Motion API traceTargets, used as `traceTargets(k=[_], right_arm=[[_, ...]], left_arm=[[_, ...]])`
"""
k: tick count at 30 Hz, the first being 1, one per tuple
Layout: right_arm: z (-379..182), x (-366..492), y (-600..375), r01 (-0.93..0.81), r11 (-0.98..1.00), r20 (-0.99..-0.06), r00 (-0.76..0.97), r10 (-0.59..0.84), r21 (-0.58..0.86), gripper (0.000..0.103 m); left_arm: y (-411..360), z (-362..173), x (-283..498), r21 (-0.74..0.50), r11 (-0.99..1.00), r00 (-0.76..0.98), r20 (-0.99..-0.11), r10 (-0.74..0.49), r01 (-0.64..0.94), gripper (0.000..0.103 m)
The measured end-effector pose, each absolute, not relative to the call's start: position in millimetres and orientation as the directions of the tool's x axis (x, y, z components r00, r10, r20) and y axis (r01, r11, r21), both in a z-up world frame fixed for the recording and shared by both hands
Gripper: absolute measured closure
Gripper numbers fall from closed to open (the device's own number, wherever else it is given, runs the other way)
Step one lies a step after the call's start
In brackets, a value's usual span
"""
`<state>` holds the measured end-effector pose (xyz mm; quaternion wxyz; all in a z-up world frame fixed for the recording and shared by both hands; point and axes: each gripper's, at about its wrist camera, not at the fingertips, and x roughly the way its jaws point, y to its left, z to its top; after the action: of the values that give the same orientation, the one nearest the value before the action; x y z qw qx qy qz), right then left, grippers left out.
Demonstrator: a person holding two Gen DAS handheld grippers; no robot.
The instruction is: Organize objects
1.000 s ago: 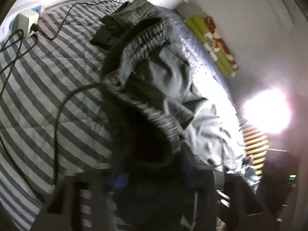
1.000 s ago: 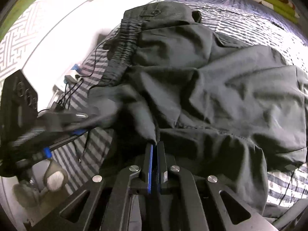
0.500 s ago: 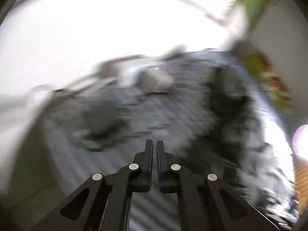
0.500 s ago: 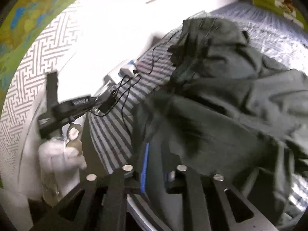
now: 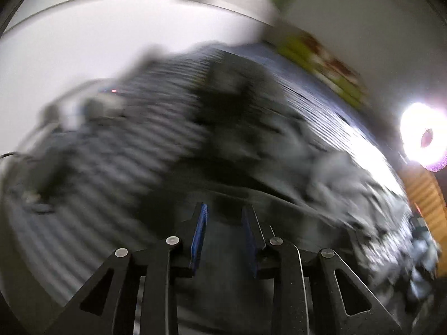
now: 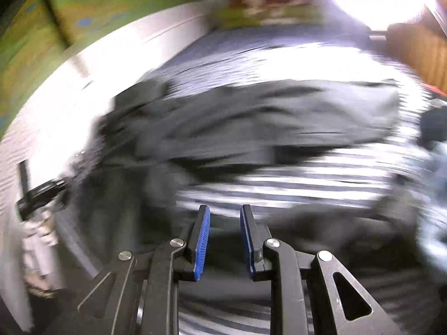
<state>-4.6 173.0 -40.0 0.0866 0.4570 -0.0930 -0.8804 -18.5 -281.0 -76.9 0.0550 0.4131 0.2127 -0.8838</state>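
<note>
Left gripper (image 5: 225, 209): jaws opening, nothing between; free to reach.
Right gripper (image 6: 225, 209): parted, empty.
Trousers (image 6: 251, 117): 12 o'clock, crumpled on bed (image 6: 307, 184), awaiting folding.

We find no legible text, label, brand, number or sign in either view; motion blur smears both.

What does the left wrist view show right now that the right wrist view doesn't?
Only the left wrist view shows the left gripper, jaws opening, nothing between them, and a blurred pale block with a red light at the bed's far edge. Only the right wrist view shows the right gripper, open and empty, and a dark device beside the bed. Both show the dark garment on the striped bedsheet and the bright lamp.
</note>
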Motion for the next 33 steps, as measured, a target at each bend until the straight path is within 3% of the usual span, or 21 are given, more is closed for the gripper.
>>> traceTargets(k=[2, 4, 7, 13, 16, 20, 22, 23, 27, 33], right_arm=[[-37, 14, 224, -0.045, -0.983, -0.801, -0.586, -0.118, 0.178, 0.083], [-37, 32, 273, -0.154, -0.975, -0.812, -0.582, -0.039, 0.157, 0.082], [-44, 50, 325, -0.269, -0.953, -0.83, -0.556, 0.035, 0.141, 0.079], [-77, 60, 365, -0.339, -0.896, -0.851, -0.519, -0.075, 0.286, 0.065], [-96, 47, 361, -0.312, -0.873, -0.838, -0.516, -0.175, 0.375, 0.062], [-117, 24, 354, -0.312, -0.882, -0.855, -0.491, -0.168, 0.353, 0.062], [-122, 15, 349, -0.294, -0.884, -0.855, -0.482, -0.191, 0.363, 0.071], [-121, 14, 346, -0.283, -0.891, -0.858, -0.476, -0.191, 0.355, 0.1], [-84, 33, 342, -0.208, -0.912, -0.819, -0.541, -0.193, 0.353, 0.102], [21, 90, 375, -0.181, -0.898, -0.682, -0.713, -0.161, 0.401, 0.102]], left_arm=[[-234, -78, -31, -0.352, -0.922, -0.636, -0.751, 0.175, 0.162, 0.073], [-187, -81, -35, -0.363, -0.931, -0.604, -0.751, 0.269, 0.038, 0.063], [-122, -88, -33, -0.332, -0.937, -0.538, -0.774, 0.335, -0.106, 0.057], [-59, -133, -34, -0.303, -0.936, -0.389, -0.852, 0.349, -0.178, 0.055], [-51, -151, -35, -0.276, -0.946, -0.369, -0.872, 0.32, -0.168, 0.054], [-59, -154, -42, -0.3, -0.944, -0.378, -0.865, 0.33, -0.138, 0.052], [-66, -155, -45, -0.307, -0.946, -0.384, -0.865, 0.323, -0.105, 0.053], [-69, -155, -46, -0.314, -0.944, -0.386, -0.863, 0.327, -0.098, 0.053], [-82, -153, -49, -0.31, -0.948, -0.398, -0.863, 0.311, -0.069, 0.053], [-78, -157, -57, -0.297, -0.953, -0.399, -0.868, 0.296, -0.062, 0.053]])
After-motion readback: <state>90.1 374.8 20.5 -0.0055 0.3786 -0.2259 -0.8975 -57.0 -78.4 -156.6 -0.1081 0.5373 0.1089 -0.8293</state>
